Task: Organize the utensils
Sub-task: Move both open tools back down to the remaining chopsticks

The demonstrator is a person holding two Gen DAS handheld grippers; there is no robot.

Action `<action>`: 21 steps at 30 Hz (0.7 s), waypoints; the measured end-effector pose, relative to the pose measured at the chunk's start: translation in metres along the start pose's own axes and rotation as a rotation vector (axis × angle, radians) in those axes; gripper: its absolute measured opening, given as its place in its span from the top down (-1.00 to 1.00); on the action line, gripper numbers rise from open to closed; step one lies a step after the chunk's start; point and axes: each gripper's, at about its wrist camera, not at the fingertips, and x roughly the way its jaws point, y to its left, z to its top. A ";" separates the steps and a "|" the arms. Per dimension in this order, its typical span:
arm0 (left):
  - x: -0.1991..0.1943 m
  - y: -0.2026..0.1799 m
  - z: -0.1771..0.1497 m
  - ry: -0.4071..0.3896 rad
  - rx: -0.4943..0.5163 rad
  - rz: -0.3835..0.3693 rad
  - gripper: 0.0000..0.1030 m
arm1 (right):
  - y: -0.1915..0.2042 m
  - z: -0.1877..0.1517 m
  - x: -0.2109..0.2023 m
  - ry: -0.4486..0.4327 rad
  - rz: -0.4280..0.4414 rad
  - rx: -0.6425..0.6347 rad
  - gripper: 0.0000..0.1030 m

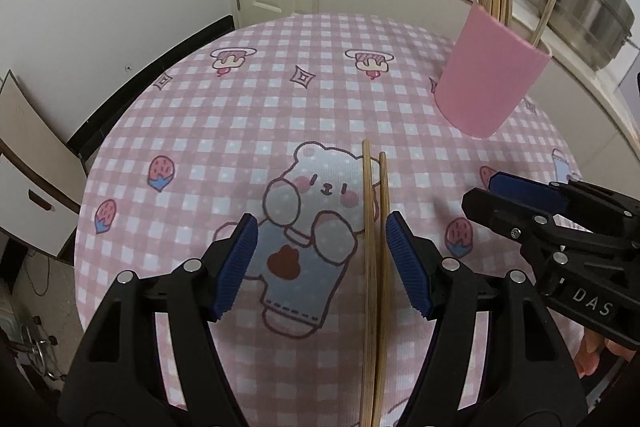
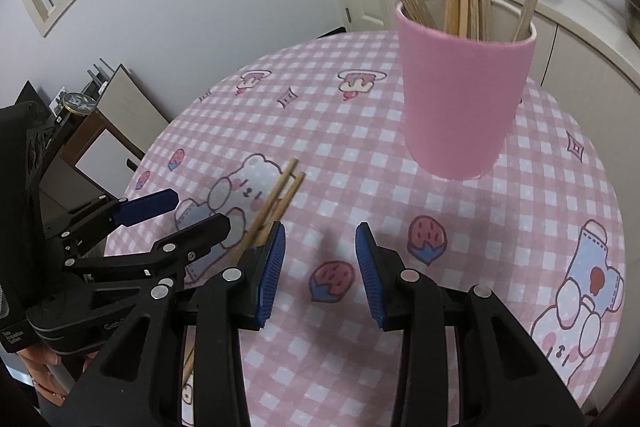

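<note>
Pair of chopsticks (image 1: pixel 375 267) lies on checked tablecloth (image 1: pixel 200 131), near pink cup (image 1: pixel 490 75) already holding others. Left gripper (image 1: pixel 322 259) jaws apart, straddling pair, not pressing. Right gripper (image 2: pixel 320 267) apart, empty, beside. Risk: off-centre closing could catch one stick, roll other away.

Chopsticks (image 1: pixel 376 267) pale wood, matt. Cup (image 2: pixel 460 99) smooth pink plastic, matt. Bench cloth (image 1: pixel 200 131) woven, soft. Pot (image 1: pixel 588 11) shiny steel. Pads (image 1: pixel 240 267) ribbed blue rubber.

Left claw (image 1: pixel 320 267), right claw (image 2: pixel 320 275) — black frames, ribbed blue pads, silver screws.
</note>
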 end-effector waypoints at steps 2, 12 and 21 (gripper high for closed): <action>0.005 -0.002 0.000 0.006 0.011 0.019 -0.28 | -0.003 -0.001 0.002 0.006 0.001 0.004 0.33; 0.025 -0.006 0.002 0.046 0.034 0.061 -0.29 | -0.014 -0.001 0.005 0.016 0.009 0.020 0.33; 0.037 -0.012 0.005 0.053 0.047 0.071 -0.24 | -0.018 -0.003 0.009 0.024 0.015 0.027 0.33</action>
